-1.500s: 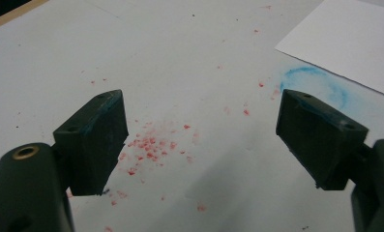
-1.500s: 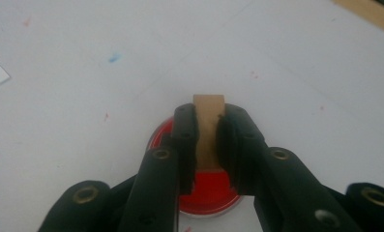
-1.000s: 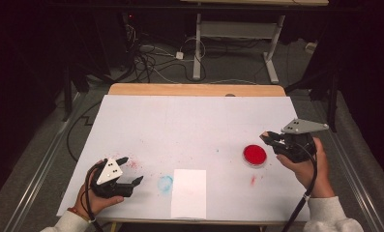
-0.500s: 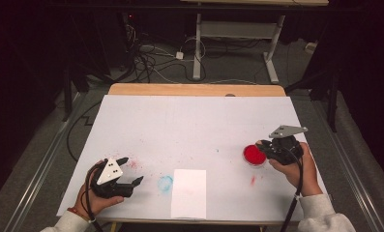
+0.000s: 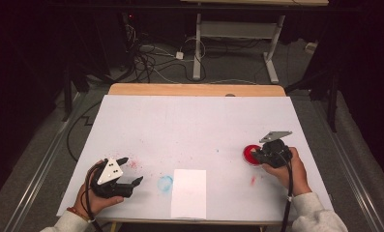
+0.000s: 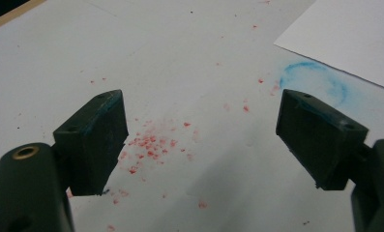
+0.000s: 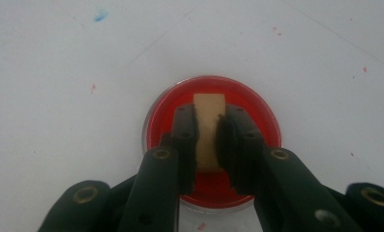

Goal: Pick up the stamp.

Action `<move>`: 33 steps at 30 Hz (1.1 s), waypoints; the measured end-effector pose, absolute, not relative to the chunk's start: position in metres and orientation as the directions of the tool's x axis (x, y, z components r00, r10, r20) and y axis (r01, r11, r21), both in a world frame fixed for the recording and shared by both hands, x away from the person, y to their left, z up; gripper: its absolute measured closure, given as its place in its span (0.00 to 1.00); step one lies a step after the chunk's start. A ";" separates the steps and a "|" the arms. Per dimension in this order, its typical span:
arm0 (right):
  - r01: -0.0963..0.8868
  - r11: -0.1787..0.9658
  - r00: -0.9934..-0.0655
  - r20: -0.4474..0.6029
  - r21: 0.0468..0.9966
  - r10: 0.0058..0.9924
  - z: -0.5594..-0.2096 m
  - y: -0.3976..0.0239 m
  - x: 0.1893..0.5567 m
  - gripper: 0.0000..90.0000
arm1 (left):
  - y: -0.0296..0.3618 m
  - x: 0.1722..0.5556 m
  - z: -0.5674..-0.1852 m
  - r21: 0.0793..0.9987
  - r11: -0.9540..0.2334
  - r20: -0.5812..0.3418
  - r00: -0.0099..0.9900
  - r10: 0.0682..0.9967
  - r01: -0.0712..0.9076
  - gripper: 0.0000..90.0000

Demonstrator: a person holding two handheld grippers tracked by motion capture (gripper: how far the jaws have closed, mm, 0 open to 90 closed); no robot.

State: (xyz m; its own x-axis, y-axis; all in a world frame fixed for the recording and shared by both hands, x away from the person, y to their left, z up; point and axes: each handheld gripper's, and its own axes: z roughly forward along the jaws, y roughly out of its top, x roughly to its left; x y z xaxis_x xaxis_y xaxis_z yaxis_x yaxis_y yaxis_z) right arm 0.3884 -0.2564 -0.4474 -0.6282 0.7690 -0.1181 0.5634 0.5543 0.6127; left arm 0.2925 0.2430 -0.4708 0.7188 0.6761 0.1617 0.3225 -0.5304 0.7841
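White table (image 5: 194, 121), speckled red near left, with paper sheet (image 5: 189, 192) at near edge beside blue ring smudge (image 5: 165, 182). Left gripper (image 6: 199, 140) low over red specks (image 6: 151, 145), jaws spread wide, empty. Right gripper (image 7: 206, 140) clamped on tan block (image 7: 209, 130) standing in red dish (image 5: 250, 153), at right.

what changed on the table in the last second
The right gripper came down and in from the right edge onto the red dish; its fingers now clamp a tan block over it. The left gripper, open, the paper and the dish stayed put.
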 end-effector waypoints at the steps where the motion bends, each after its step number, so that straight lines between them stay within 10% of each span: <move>1: 0.566 0.555 -0.626 -0.120 0.610 0.770 -0.449 -0.256 0.388 0.85 | 0.243 0.292 -0.471 0.784 -0.531 0.163 0.719 0.676 0.321 0.20; 33: 0.577 0.552 -0.625 -0.109 0.601 0.773 -0.451 -0.256 0.390 0.85 | 0.240 0.292 -0.471 0.779 -0.546 0.178 0.725 0.666 0.310 0.22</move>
